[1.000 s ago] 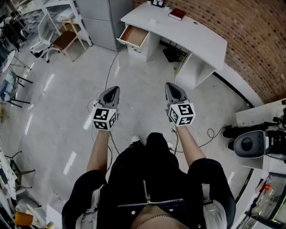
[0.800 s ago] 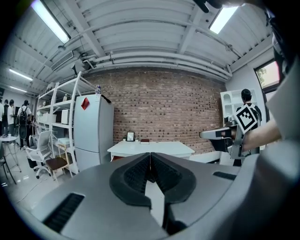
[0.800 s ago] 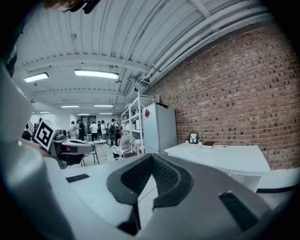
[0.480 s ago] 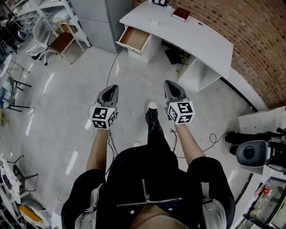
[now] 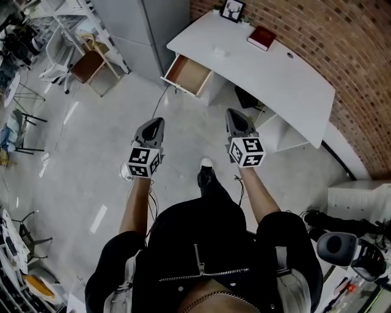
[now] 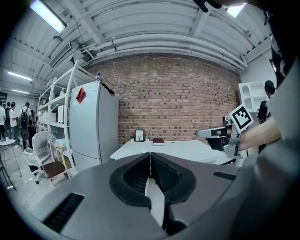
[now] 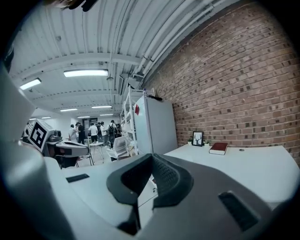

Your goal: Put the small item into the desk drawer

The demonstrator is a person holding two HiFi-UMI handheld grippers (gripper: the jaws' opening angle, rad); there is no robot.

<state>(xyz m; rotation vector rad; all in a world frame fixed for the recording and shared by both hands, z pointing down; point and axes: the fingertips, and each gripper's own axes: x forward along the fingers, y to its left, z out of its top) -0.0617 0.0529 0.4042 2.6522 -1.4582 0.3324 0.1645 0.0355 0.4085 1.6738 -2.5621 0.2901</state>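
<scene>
At far desk top, small item: a small pale item (image 5: 220, 52) lies on the white curved desk (image 5: 287, 92), towards its left end. It is too small for its form to be made out. It is well apart from both grippers.
Drawer: the wood-lined desk drawer (image 5: 189, 73) stands pulled out at the left end of the desk, on the near side, with its brown inside facing up. The small pale item is outside it, on the desk top just beyond.
Left gripper: the grey two-jaw left gripper (image 5: 159, 120) is held over the floor and points towards the desk. Its ribbed black pads (image 6: 136, 176) are pressed together, with nothing between them.
Right gripper: the grey two-jaw right gripper (image 5: 231, 113) is held beside the left one, nearer the desk. Its ribbed black pads (image 7: 164, 180) are likewise together, with nothing gripped.
Desk top, far edge: a dark red book (image 5: 261, 38) and a black picture frame (image 5: 232, 10) sit by the red brick wall (image 5: 342, 55).
Left of desk: a tall grey cabinet (image 5: 153, 24) stands here. A chair with a brown seat (image 5: 85, 64) stands farther left.
Floor: the glossy grey floor (image 5: 91, 159) lies under both grippers. A white-toed dark shoe (image 5: 206, 165) of the person shows between them.
</scene>
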